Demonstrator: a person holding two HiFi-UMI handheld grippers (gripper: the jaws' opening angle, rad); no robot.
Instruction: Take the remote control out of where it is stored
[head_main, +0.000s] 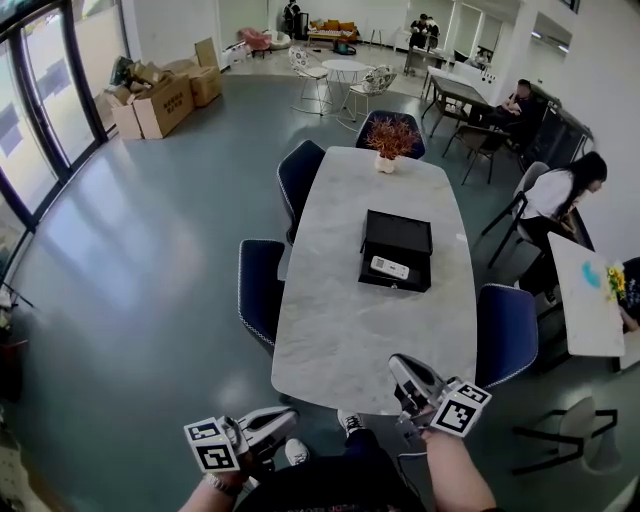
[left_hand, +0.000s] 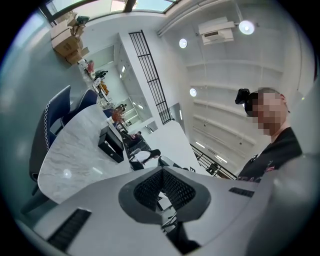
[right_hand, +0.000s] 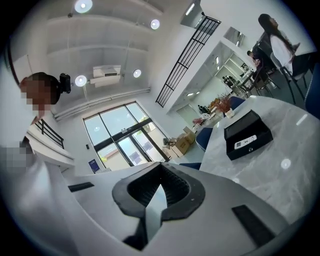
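Marble table (head_main: 340, 330): white remote control (head_main: 389, 267) in black box (head_main: 397, 232), well beyond left gripper (head_main: 288, 414) and right gripper (head_main: 398, 364), both clenched, empty.

A glossy grey-green floor (head_main: 150, 250) spreads under a long white marble desk (head_main: 335, 340), with dark blue padded chairs (head_main: 262, 285) along both its long edges. Tall dark-framed glass windows (head_main: 40, 90) fill the left wall, brown cardboard boxes (head_main: 160, 105) near them. Round ceiling lamps (right_hand: 82, 6) glow overhead.
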